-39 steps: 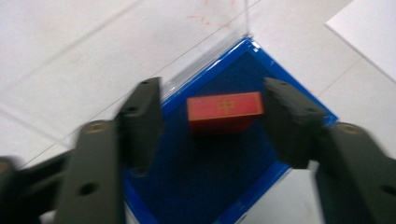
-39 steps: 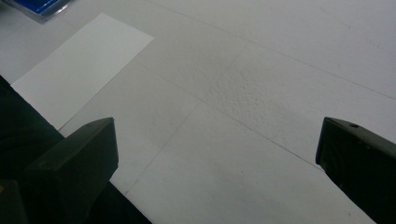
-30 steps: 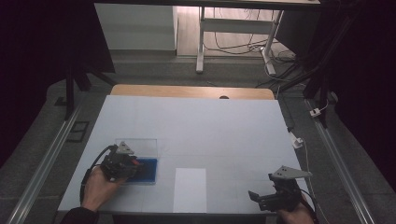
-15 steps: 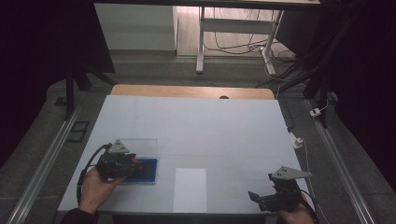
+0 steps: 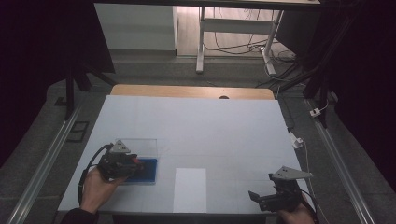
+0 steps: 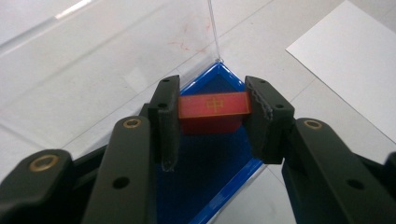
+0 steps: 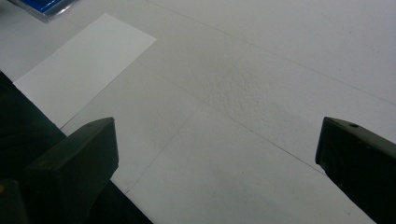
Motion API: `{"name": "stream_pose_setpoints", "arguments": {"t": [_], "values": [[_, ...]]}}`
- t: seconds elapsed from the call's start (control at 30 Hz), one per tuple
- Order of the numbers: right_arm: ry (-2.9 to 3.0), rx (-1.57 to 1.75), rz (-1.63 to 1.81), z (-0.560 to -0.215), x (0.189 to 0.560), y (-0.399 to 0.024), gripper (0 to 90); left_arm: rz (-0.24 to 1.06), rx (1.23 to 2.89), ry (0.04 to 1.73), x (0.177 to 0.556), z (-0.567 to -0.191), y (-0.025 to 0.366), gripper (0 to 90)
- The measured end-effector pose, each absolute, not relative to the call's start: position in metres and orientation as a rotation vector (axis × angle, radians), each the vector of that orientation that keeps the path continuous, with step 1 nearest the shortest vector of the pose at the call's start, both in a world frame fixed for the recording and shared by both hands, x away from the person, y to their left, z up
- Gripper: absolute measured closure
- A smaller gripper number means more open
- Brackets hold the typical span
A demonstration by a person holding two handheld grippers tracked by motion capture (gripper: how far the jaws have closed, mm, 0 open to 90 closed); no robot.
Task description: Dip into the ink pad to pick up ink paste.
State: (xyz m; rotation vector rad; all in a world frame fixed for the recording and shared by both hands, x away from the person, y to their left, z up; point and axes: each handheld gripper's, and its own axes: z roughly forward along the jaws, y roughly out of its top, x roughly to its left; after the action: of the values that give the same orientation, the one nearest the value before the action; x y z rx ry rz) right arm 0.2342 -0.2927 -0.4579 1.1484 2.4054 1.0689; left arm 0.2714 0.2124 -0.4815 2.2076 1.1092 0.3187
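We see a pale surface with a wooden strip at its far edge, in a dark room with cables on the floor behind. Near the left front corner stands a clear box with a blue floor. The left tool is clenched on a red block above this blue floor, close to a box corner. A white sheet lies beside the box. The right tool is released, with its 2 jaws wide apart over bare surface.
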Motion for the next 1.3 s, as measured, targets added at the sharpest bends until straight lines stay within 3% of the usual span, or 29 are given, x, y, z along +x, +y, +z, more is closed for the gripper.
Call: {"name": "stream_pose_setpoints", "arguments": {"t": [0.43,0.8,1.0,1.2,1.3], "values": [[2.414,1.14,1.067,-0.458,0.234,-0.292,0.0,0.334,2.307,1.096,0.276,-0.495,0.204,58.4],[2.423,1.136,1.055,-0.458,0.234,-0.291,0.0,0.277,2.248,1.117,0.277,-0.501,0.212,58.9],[2.428,1.138,1.052,-0.459,0.235,-0.29,0.0,0.368,2.307,1.088,0.272,-0.499,0.201,58.9],[2.428,1.133,1.054,-0.458,0.235,-0.29,0.0,0.252,2.217,1.136,0.278,-0.502,0.215,59.0],[2.43,1.129,1.053,-0.458,0.235,-0.29,0.0,0.26,2.219,1.134,0.278,-0.502,0.214,59.0]]}}
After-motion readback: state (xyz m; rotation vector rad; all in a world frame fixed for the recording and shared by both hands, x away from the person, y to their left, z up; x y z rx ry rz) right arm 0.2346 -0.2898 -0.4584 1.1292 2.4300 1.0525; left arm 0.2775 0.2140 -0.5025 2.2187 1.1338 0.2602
